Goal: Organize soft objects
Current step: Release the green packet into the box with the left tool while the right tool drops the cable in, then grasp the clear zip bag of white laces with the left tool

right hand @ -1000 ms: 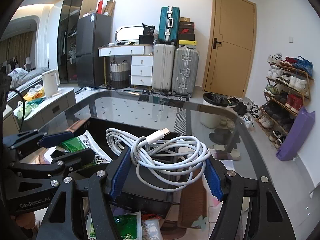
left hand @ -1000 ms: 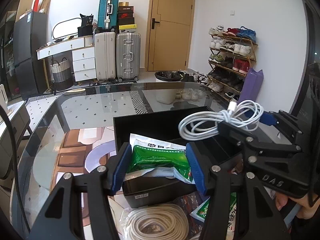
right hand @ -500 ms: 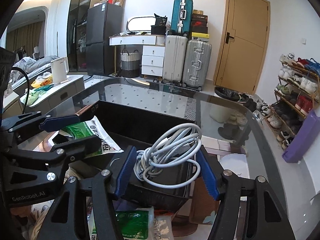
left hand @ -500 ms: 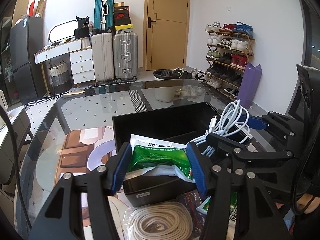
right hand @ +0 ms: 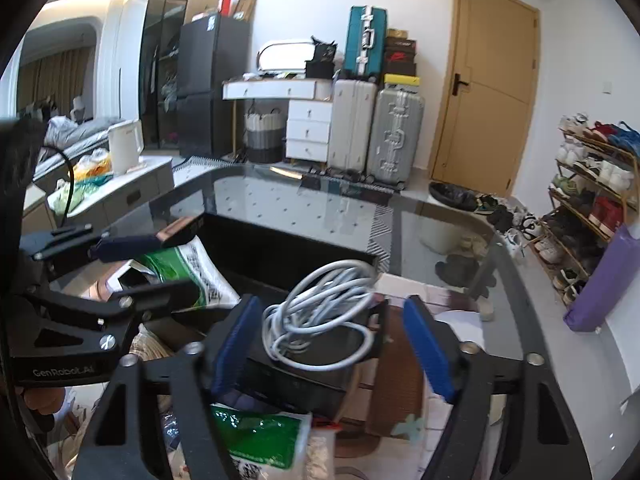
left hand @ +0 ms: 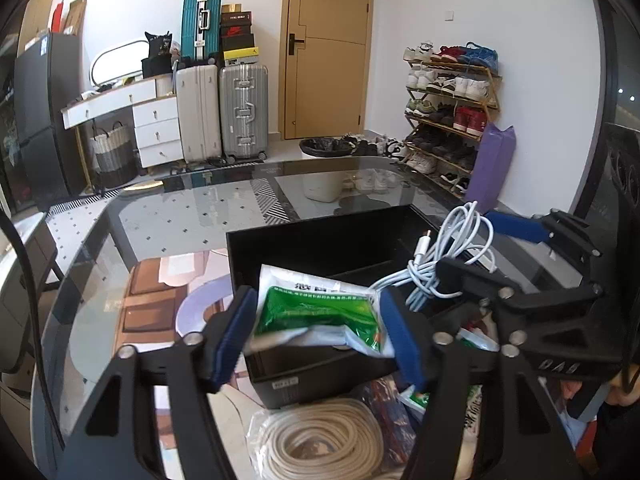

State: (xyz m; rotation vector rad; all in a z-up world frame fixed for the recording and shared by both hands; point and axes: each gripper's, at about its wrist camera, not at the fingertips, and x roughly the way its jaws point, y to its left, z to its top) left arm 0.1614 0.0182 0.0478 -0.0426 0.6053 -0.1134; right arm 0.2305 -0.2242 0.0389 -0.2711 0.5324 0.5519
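— While the left hand-held gripper (left hand: 318, 328) clamps the green packet (left hand: 320, 314) at centre frame, where's the cable (right hand: 320, 316)?

— Right view: its coil rests loose on the black box (right hand: 296, 376), between the right hand-held gripper's (right hand: 328, 344) spread fingers; a rope bundle (left hand: 320, 444) lies lower centre on the tabletop (left hand: 192, 216).

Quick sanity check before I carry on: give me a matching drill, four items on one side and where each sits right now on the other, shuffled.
Items:
1. green packet
2. white cable
3. beige rope coil
4. black bin

Places:
a. in a clear bag on the table, on the near side of the bin
b. standing on the glass table
c. pinched between the pads of the left tool
d. lying loose at the bin, between the spread pads of the right tool

Pairs: 1-c, 2-d, 3-a, 4-b
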